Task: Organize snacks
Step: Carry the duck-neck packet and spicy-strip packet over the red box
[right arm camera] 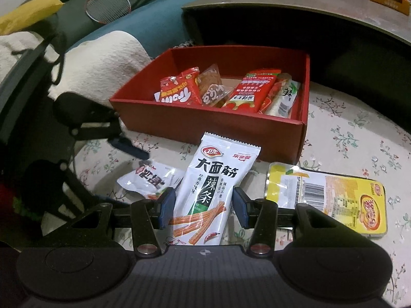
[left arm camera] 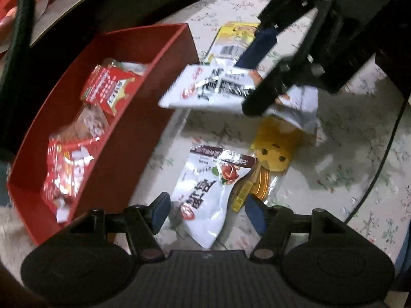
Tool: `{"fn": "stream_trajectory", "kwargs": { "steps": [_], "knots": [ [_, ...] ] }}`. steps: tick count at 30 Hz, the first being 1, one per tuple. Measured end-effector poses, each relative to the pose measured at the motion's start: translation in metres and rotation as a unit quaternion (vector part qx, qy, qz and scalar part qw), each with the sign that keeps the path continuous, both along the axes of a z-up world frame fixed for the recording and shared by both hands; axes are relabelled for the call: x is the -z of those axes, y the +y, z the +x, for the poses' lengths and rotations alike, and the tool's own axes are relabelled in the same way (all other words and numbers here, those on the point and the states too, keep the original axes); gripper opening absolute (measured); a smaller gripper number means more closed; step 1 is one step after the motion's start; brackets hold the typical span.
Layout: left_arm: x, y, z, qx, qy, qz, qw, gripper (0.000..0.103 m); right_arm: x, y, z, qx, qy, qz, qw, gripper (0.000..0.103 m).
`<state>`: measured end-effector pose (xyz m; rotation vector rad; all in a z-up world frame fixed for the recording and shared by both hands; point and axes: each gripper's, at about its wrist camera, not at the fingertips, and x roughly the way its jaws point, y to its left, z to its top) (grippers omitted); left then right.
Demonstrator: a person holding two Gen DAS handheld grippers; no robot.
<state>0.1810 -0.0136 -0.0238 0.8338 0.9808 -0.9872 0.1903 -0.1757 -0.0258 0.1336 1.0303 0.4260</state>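
My right gripper [right arm camera: 204, 206] is shut on a white spicy-strip packet [right arm camera: 210, 187] and holds it above the floral cloth, in front of the red box [right arm camera: 210, 125]. The left wrist view shows the same packet [left arm camera: 208, 87] in the air beside the box [left arm camera: 108, 154], which holds several red snack packs [right arm camera: 218, 89]. My left gripper [left arm camera: 206, 211] is open and empty, low over a white jujube packet [left arm camera: 208, 192] on the cloth. A yellow snack pack [left arm camera: 272, 154] lies next to it.
A yellow-labelled flat packet [right arm camera: 328, 197] lies on the cloth right of my right gripper. A low table [right arm camera: 295, 10] with orange boxes stands behind the red box. A sofa with a badminton racket [right arm camera: 108, 5] is at the far left. A black cable [left arm camera: 380, 164] crosses the cloth.
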Motion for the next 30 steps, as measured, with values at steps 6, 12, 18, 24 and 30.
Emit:
{"fn": "stream_trajectory", "kwargs": {
  "steps": [6, 12, 18, 24, 30],
  "knots": [
    [0.007, 0.003, 0.033, -0.038, 0.056, -0.032, 0.9972, 0.067, 0.004, -0.004, 0.007, 0.004, 0.008, 0.005, 1.0, 0.056],
    [0.01, 0.027, 0.042, -0.116, 0.109, -0.088, 0.9834, 0.065, 0.004, -0.011, 0.005, 0.006, 0.009, 0.016, 1.0, 0.056],
    [0.006, 0.042, 0.028, -0.199, 0.09, -0.099, 0.9708, 0.049, -0.002, -0.011, 0.0, 0.004, -0.006, 0.017, 1.0, 0.056],
    [0.007, 0.028, -0.015, -0.272, 0.022, -0.07, 0.9596, 0.048, -0.01, -0.01, -0.005, 0.004, -0.019, 0.023, 1.0, 0.056],
    [0.004, 0.031, -0.043, -0.365, 0.003, -0.101, 0.9253, 0.048, -0.017, -0.009, -0.011, 0.007, -0.035, 0.02, 0.999, 0.056]
  ]
}}
